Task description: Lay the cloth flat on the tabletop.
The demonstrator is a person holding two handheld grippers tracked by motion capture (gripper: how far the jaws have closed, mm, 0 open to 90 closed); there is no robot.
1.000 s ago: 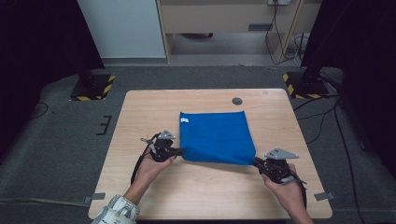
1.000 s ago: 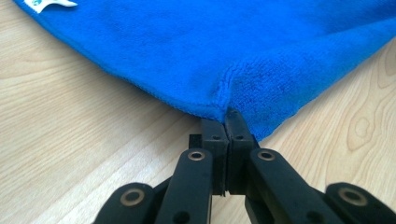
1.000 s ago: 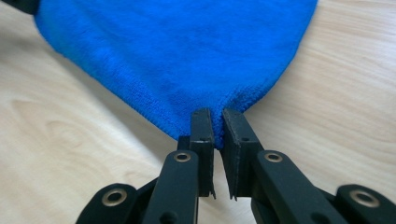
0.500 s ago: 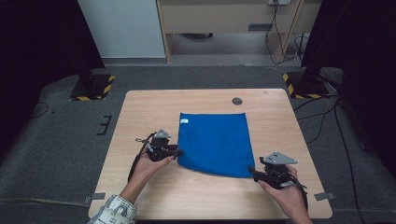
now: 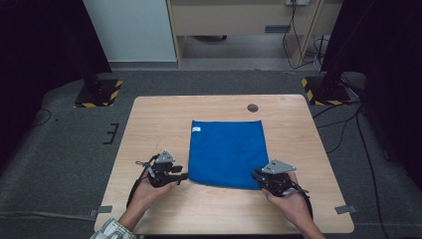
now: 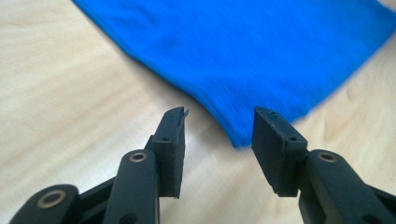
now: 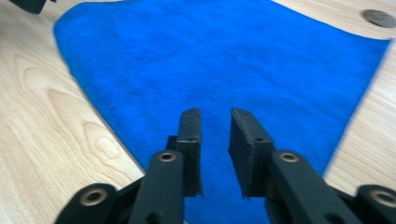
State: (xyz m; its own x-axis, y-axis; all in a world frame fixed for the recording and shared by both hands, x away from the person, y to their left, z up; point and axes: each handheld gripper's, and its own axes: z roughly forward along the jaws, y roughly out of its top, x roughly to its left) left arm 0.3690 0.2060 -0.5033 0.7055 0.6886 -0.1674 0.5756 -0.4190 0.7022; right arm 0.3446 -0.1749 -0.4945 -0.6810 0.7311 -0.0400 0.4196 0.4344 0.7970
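The flat blue square cloth [image 5: 227, 153] is laid on the wooden bench [image 5: 149, 124]; the left tool [image 6: 218, 133] is held wide open at its corner, the right tool [image 7: 215, 125] half open above it, nothing gripped.

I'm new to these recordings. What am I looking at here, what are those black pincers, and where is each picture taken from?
There is no robot: a person at a wooden table holds a hand-operated two-jaw tool in each hand. The high view looks down from above the person's side, with the left tool and the right tool at the near corners of a blue cloth lying flat. The other two pictures come from cameras riding on the tools, looking along their black jaws. In the left gripper view the jaws are open with the cloth's corner between them. In the right gripper view the jaws stand slightly apart over the cloth. Nothing is gripped. A small dark disc sits in the tabletop beyond.
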